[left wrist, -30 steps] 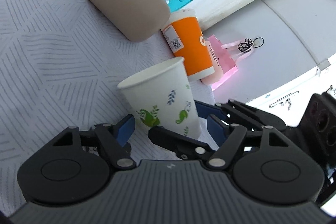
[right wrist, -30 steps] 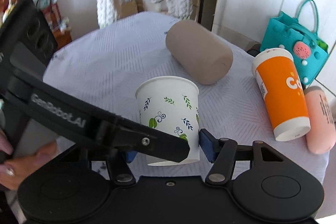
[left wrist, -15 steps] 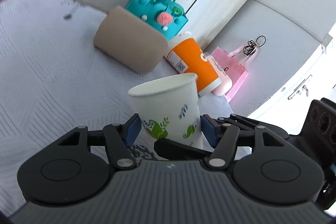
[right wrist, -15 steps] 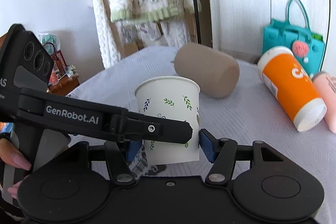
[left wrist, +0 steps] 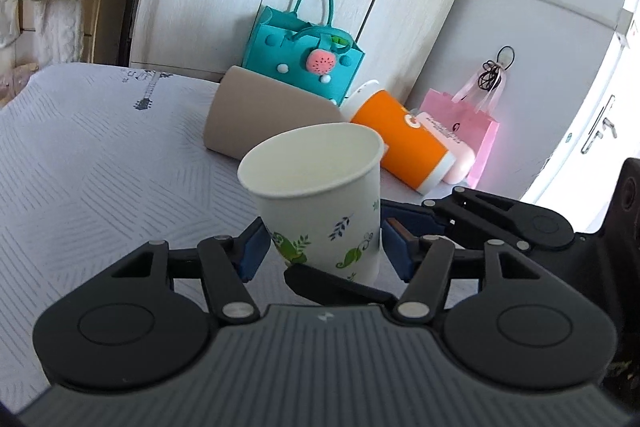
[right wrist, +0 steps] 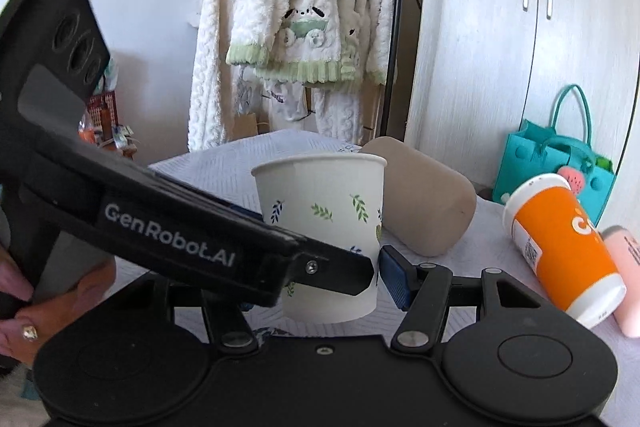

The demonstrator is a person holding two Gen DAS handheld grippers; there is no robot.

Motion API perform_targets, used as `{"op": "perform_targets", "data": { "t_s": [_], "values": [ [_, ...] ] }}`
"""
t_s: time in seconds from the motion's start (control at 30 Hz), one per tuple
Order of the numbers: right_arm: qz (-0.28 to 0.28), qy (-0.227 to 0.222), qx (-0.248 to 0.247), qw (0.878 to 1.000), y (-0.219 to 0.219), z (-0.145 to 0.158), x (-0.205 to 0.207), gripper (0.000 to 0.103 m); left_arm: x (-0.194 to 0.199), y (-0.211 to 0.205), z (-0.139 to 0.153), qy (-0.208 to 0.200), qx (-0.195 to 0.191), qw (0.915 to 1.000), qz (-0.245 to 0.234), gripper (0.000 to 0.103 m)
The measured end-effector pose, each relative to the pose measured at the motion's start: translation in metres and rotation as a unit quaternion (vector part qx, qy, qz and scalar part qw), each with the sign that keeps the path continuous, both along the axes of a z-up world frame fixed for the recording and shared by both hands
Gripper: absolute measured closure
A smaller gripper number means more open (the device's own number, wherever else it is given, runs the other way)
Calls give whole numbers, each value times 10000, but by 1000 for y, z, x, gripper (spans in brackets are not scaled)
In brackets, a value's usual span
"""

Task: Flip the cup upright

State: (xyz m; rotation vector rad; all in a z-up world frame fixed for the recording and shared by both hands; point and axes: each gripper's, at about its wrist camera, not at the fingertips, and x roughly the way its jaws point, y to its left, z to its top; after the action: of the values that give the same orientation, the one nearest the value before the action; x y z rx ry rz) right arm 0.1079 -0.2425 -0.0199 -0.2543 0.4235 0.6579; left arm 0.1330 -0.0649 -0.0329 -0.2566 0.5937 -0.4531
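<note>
The paper cup (left wrist: 320,203) (right wrist: 326,227) is seen mouth-up, its long axis near vertical with a slight lean, between the blue fingers (left wrist: 394,251) of the left gripper (left wrist: 322,253), which are pressed to its lower wall, and its inside looks bare. In the right wrist view the right gripper (right wrist: 316,283) is set around the same cup (one finger (right wrist: 394,277) just beside the wall, the other hidden, so a clamp cannot be told). Beyond the fingers a tan cup (left wrist: 260,119) and an orange cup (right wrist: 560,251) lie on their sides on the surface (left wrist: 80,163); a white robe (right wrist: 288,27) shows fully only in the right view.
</note>
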Motion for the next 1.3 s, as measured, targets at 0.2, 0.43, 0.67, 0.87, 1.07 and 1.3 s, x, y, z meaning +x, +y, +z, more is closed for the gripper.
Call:
{"op": "perform_targets", "data": {
  "t_s": [0.2,0.43,0.67,0.87,1.07,1.3],
  "values": [
    [-87,214,-33,9997,4,-5,15,38,7,0,-1,-103,177,9998,-57,43],
    [-224,526,292,9979,-3,-7,29,38,20,0,-5,16,157,9998,-112,43],
    [-297,583,248,9975,-1,-9,28,30,19,-3,-4,47,253,9996,-103,39],
    [-449,309,90,9985,-5,-3,12,16,9,6,0,111,328,9994,-12,31],
    [-754,291,165,9966,-19,0,-7,13,-9,24,10,68,217,9997,122,23],
    [-845,224,251,9959,-21,2,-25,12,-20,33,14,68,297,9993,207,23]
  ]
}}
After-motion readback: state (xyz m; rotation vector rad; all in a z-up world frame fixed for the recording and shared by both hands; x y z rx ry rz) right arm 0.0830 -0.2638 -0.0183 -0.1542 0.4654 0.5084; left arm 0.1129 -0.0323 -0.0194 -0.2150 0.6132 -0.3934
